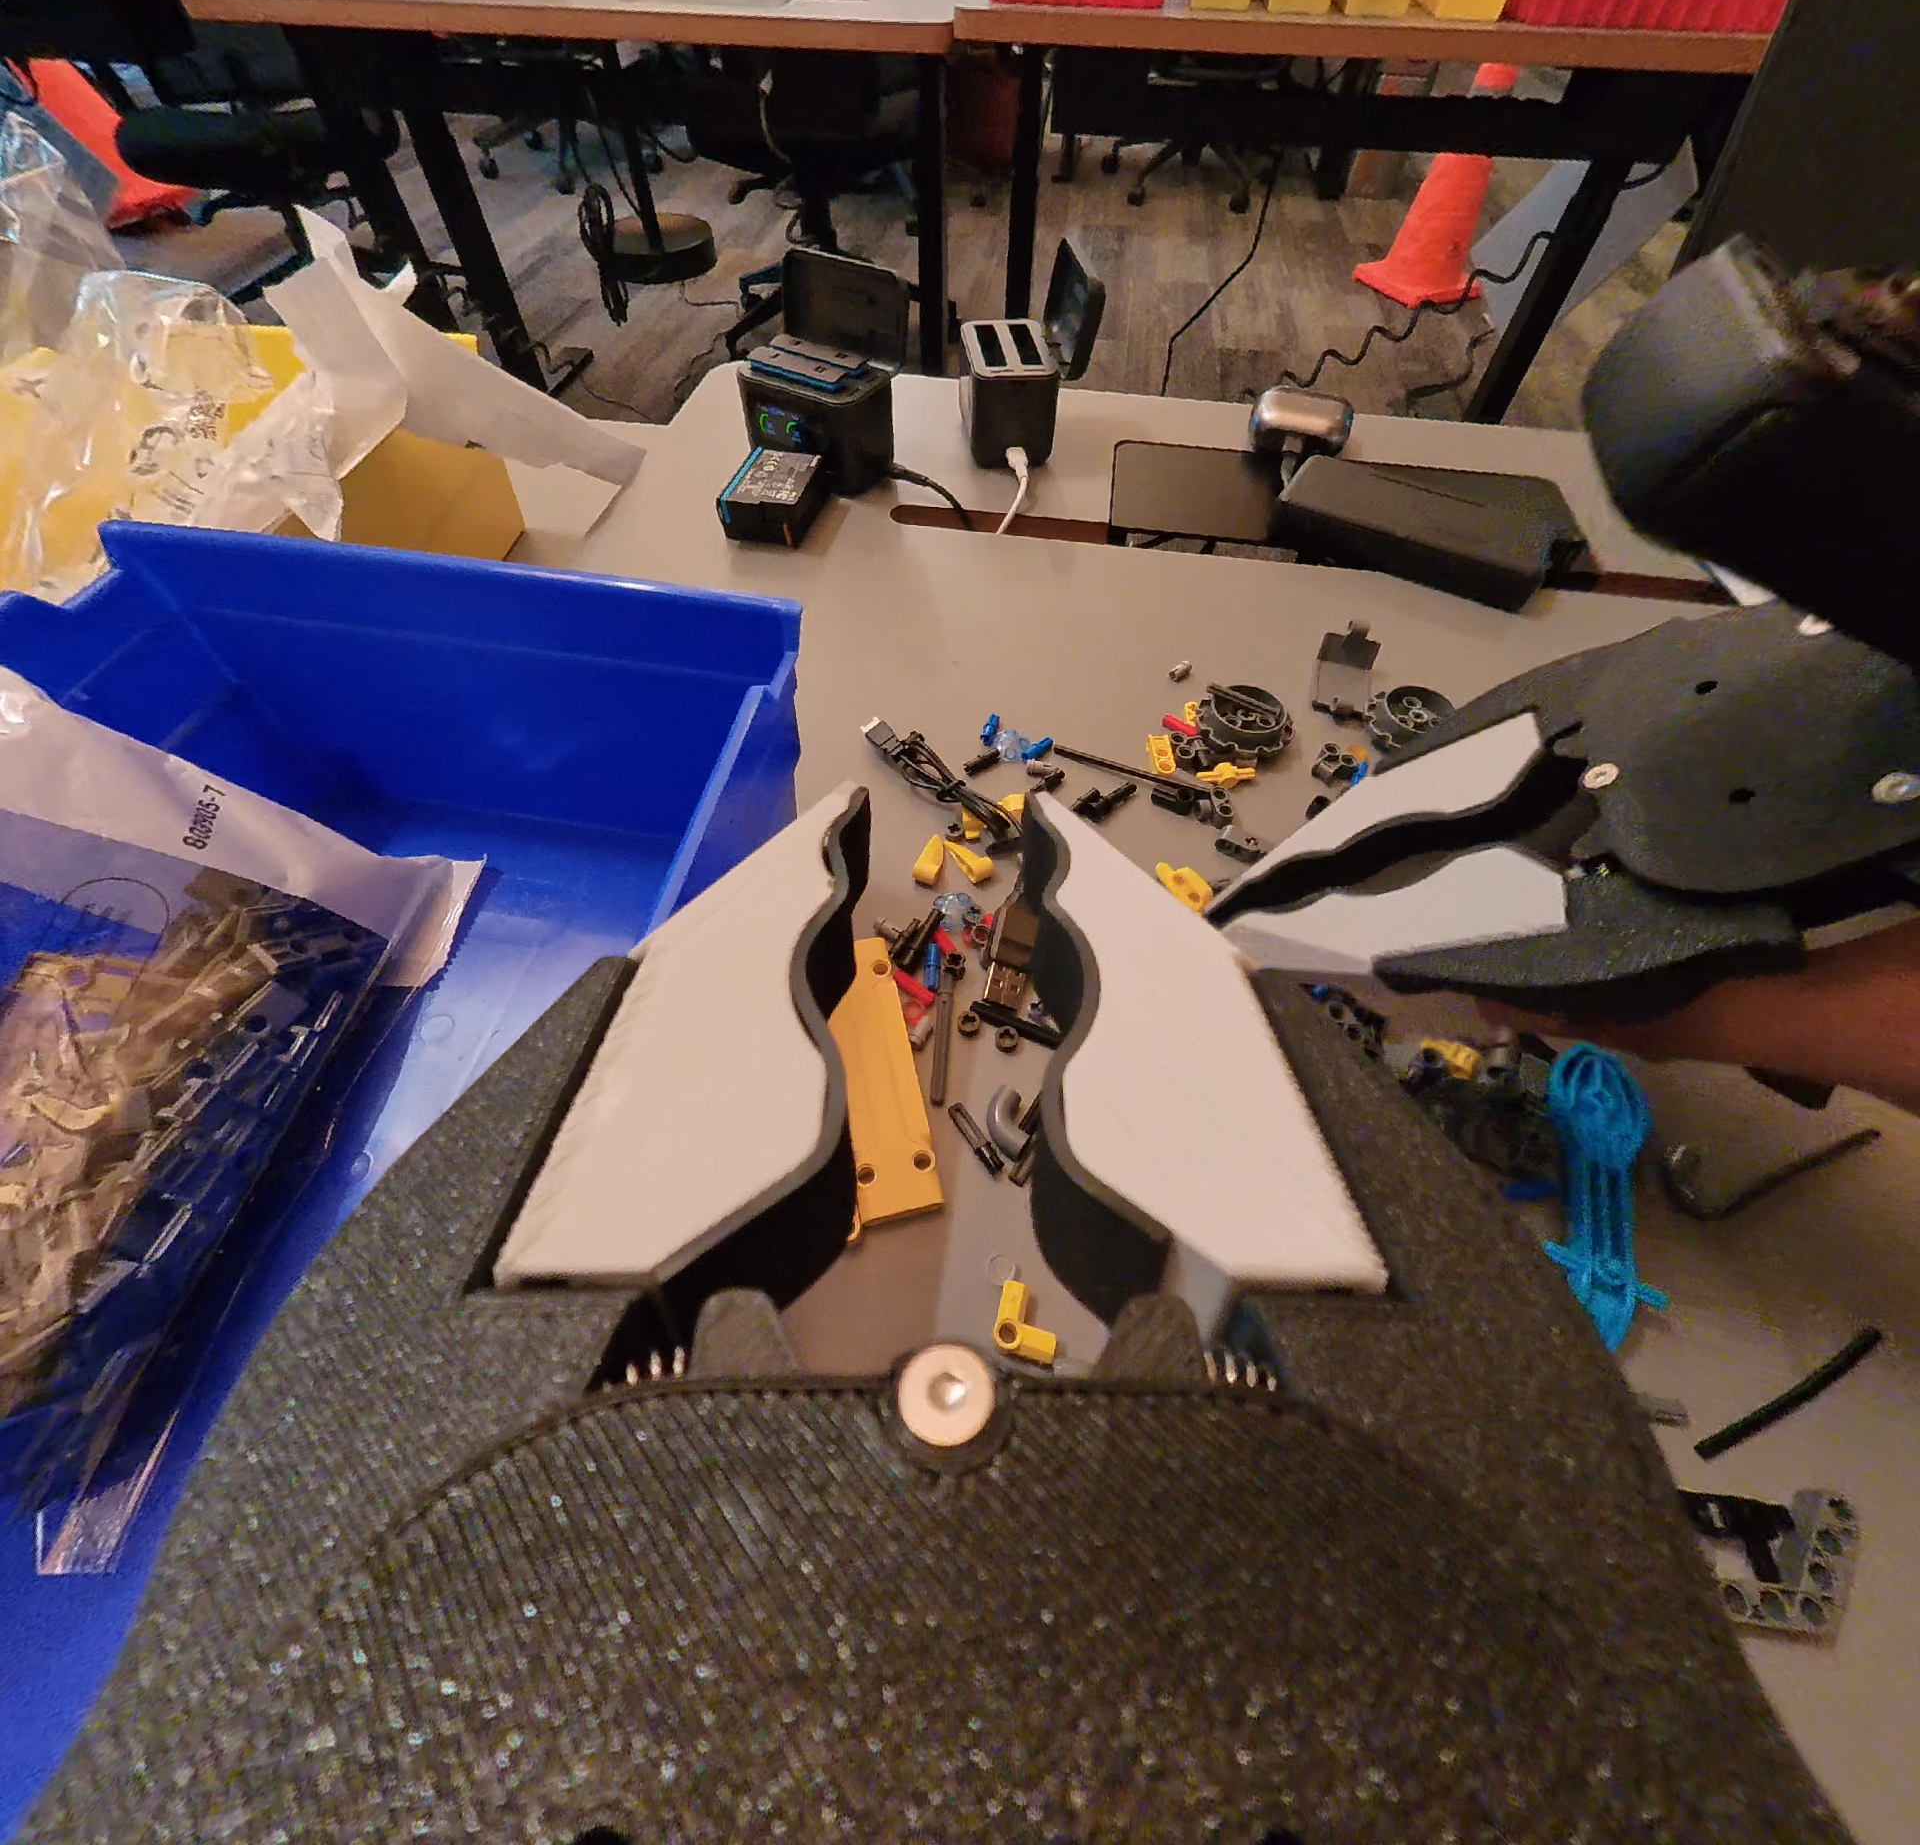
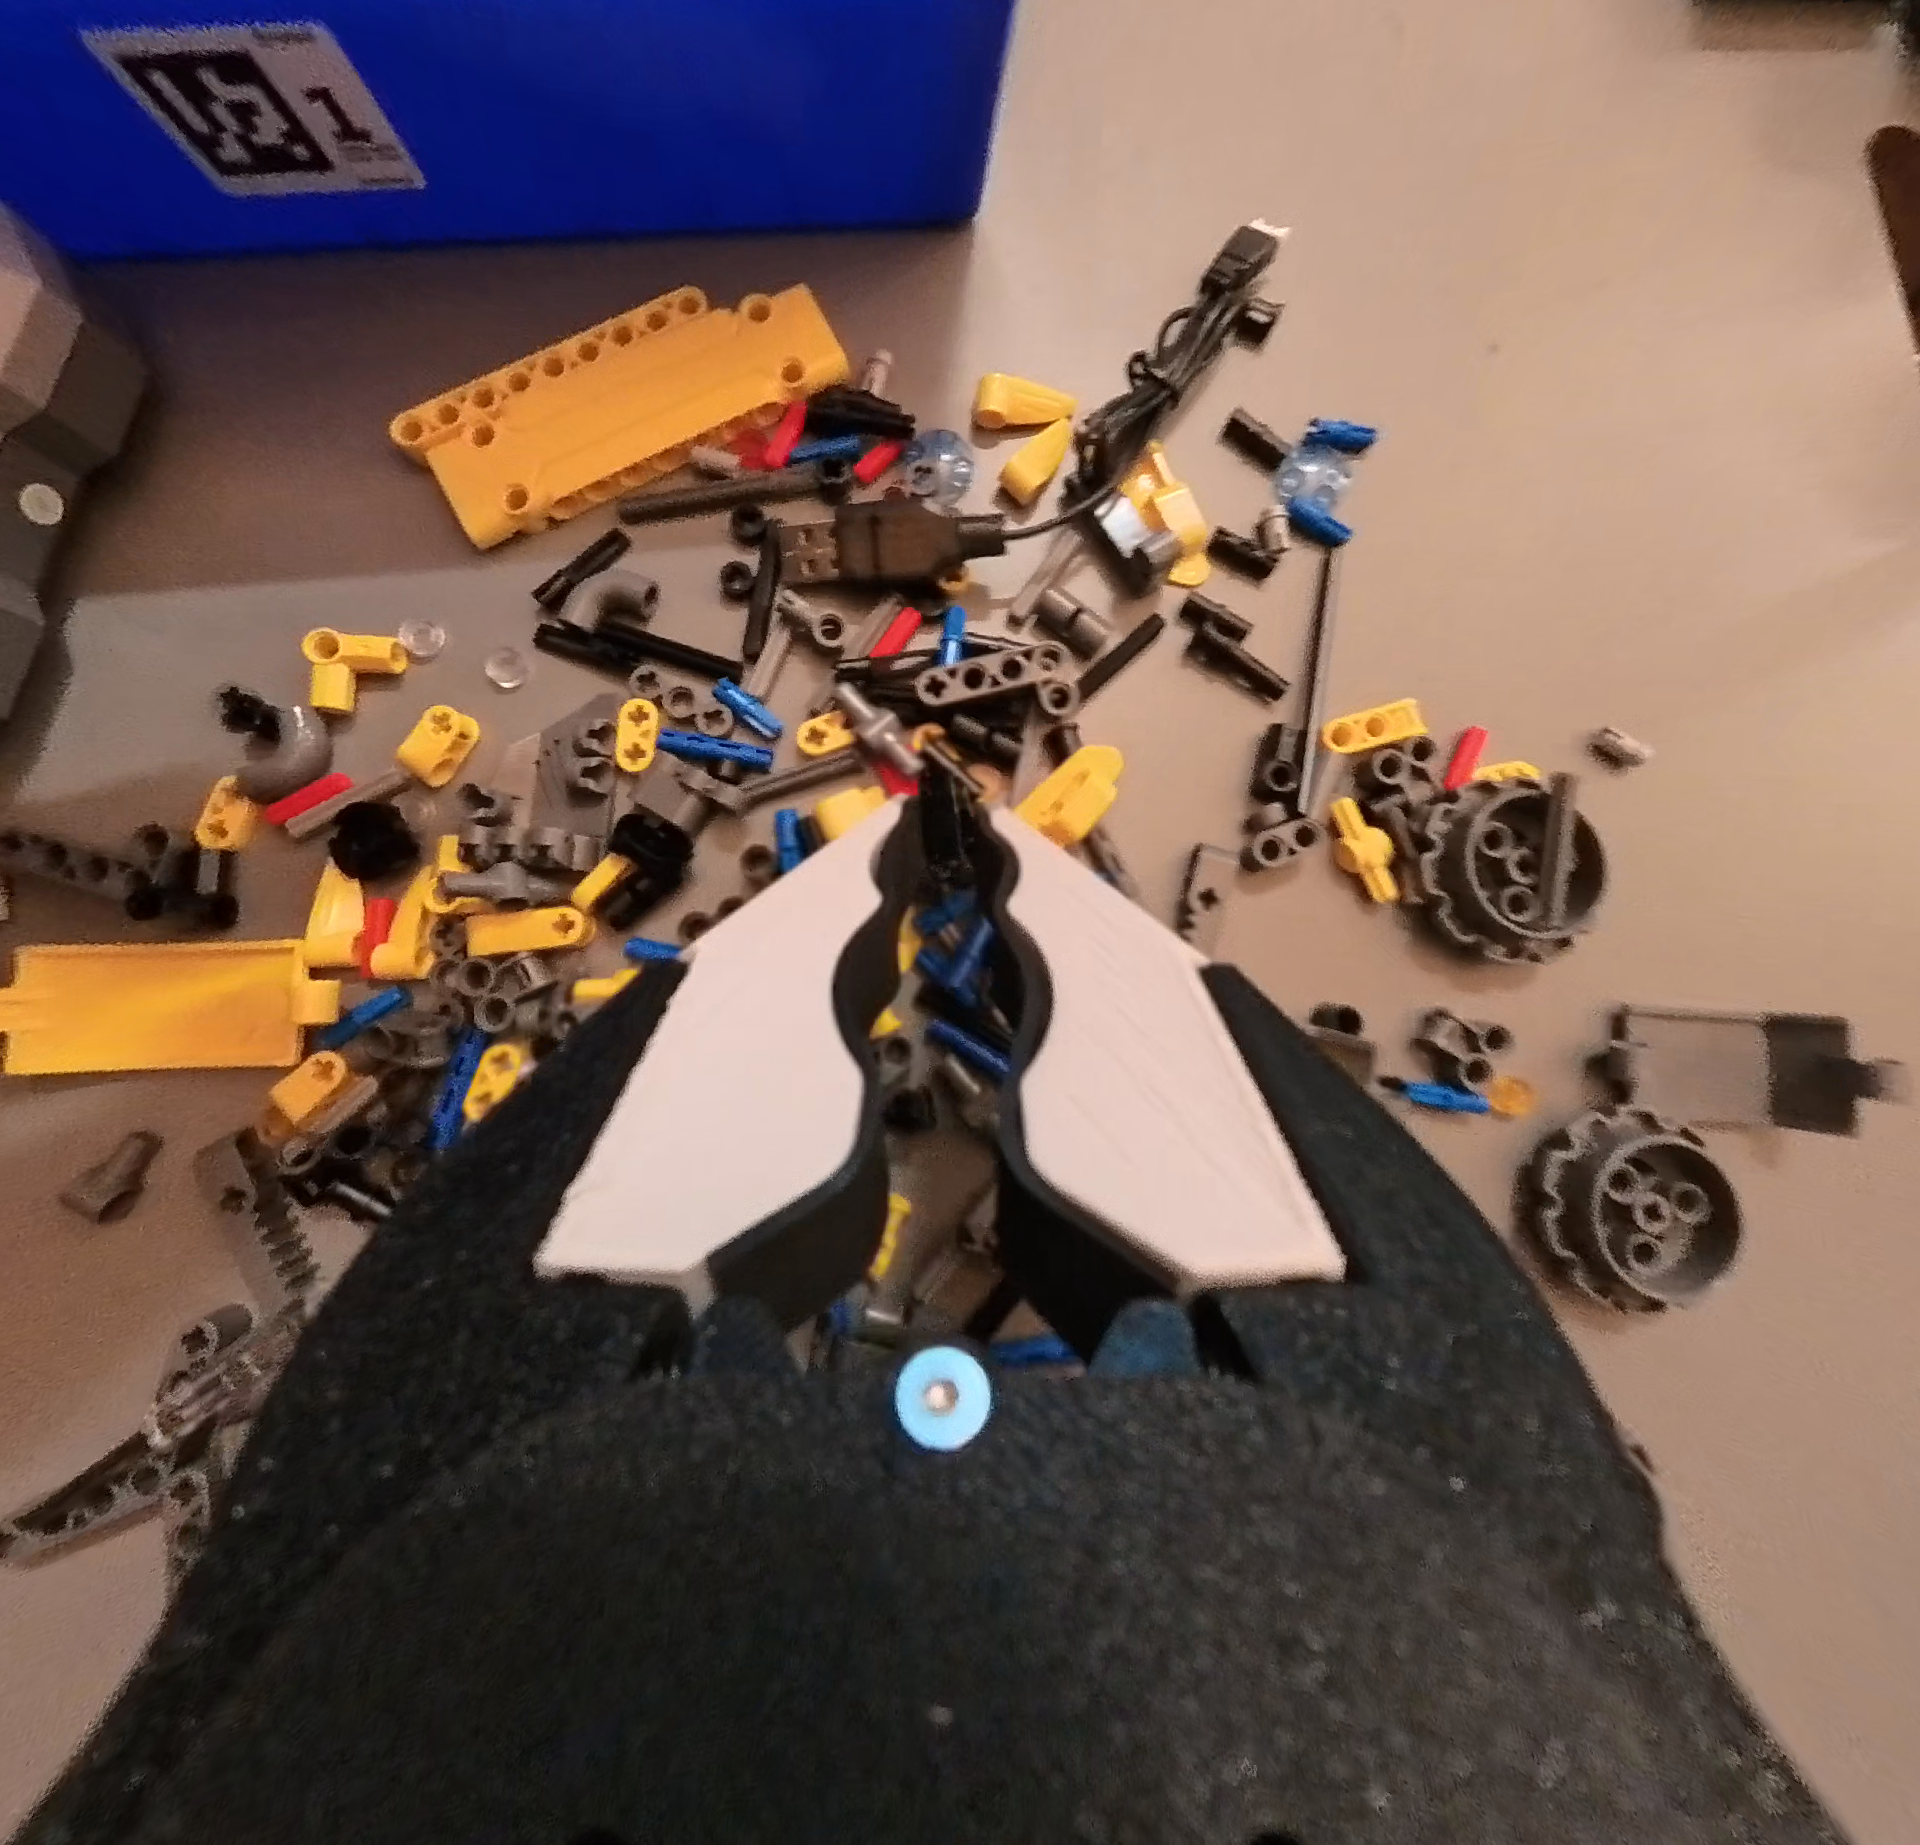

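Observation:
My left gripper (image 1: 945,819) is open and empty, hovering over a pile of small toy building parts (image 1: 966,974) on the grey table (image 1: 1039,611). A yellow panel (image 1: 888,1089) and a black USB plug (image 1: 1008,954) lie between its fingers. My right gripper (image 2: 943,808) is shut on a small black part (image 2: 940,829) at the middle of the pile. It also shows in the left wrist view (image 1: 1221,917), coming in from the right with its tips just right of the left gripper's right finger. Around it lie blue pins (image 2: 961,964), a yellow panel (image 2: 623,413) and a USB cable (image 2: 873,538).
A blue bin (image 1: 468,704) holding a clear bag of parts (image 1: 156,1120) stands left of the pile; its wall bears a marker tag (image 2: 255,107). Two grey toothed wheels (image 2: 1507,870) (image 2: 1626,1208) lie at the right. Battery chargers (image 1: 821,393) and a black adapter (image 1: 1423,528) stand at the back. Some 12 centimeters of space lies between my two pairs of fingers. My left gripper's tips are some 12 centimeters from the marker tag (image 2: 255,107).

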`<state>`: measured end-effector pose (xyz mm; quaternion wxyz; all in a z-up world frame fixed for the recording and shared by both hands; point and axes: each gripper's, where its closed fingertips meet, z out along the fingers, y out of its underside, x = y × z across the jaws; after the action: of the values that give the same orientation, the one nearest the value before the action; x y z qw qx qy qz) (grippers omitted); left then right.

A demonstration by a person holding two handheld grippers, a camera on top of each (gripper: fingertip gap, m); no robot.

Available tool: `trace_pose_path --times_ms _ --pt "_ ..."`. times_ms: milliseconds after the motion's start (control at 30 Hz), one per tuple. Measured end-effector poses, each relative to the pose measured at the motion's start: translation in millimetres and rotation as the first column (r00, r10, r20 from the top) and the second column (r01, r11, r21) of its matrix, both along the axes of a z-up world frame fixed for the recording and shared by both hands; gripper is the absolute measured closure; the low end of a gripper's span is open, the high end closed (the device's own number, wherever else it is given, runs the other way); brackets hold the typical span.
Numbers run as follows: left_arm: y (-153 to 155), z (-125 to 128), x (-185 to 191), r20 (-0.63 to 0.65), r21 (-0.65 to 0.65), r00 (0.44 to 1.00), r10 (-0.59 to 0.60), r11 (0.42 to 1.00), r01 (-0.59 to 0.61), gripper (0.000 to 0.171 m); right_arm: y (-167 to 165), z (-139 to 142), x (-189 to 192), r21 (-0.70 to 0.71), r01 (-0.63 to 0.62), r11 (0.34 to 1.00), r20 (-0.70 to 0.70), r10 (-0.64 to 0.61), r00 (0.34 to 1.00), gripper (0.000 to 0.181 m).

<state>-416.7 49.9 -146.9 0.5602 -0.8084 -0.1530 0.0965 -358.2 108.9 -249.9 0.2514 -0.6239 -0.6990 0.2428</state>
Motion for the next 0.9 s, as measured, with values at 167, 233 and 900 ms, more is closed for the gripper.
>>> trace_pose_path --times_ms 167,233,900 --pt "0.5 -0.4 0.9 0.001 -0.003 1.0 -0.004 1.0 0.004 0.144 24.1 8.7 8.9 -0.007 0.086 0.996 -0.011 -0.086 0.996 0.174" --pt "0.6 -0.4 0.9 0.0 -0.003 1.0 -0.005 1.0 0.005 0.144 33.7 8.3 12.7 0.011 0.117 0.993 -0.008 -0.117 0.993 0.174" --pt "1.8 -1.8 2.8 0.003 -0.011 1.0 -0.014 1.0 0.014 0.143 -14.0 -8.3 11.6 0.023 -0.09 0.996 0.06 0.089 0.994 0.164"
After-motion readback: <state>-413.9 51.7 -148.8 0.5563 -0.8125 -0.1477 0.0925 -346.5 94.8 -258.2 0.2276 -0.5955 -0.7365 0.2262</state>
